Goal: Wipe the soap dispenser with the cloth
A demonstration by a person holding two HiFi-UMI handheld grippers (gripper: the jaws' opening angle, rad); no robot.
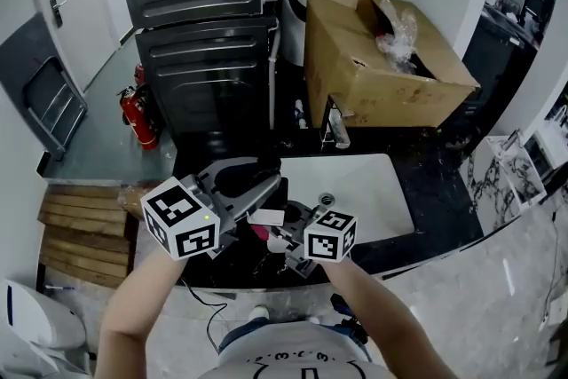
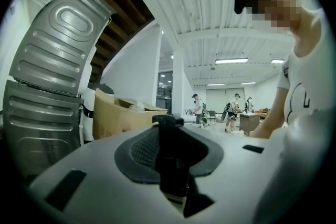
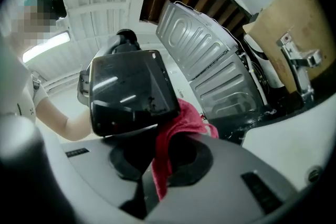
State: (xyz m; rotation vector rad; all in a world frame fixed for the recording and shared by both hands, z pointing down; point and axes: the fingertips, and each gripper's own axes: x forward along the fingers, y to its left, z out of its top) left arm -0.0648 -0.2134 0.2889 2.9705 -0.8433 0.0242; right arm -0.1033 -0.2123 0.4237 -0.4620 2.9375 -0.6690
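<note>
While left gripper (image 2: 172, 160) fingers clamp glossy black boxy plastic soap dispenser (image 3: 128, 92), right gripper (image 3: 157, 162) fingers pinch crumpled red cloth (image 3: 181, 123) touching dispenser's lower right side.

Head view: even, moderately bright indoor light; dark countertop (image 1: 430, 186) underexposed; straight lines bow at edges. Both gripper views: heavy fisheye, black vignetted corners, near foreground soft. Left gripper view: ceiling strip light (image 2: 231, 61) blown out. Right gripper view: white glare streaks on glossy soap dispenser (image 3: 128, 92); cloth (image 3: 181, 123) slightly blurred.
</note>
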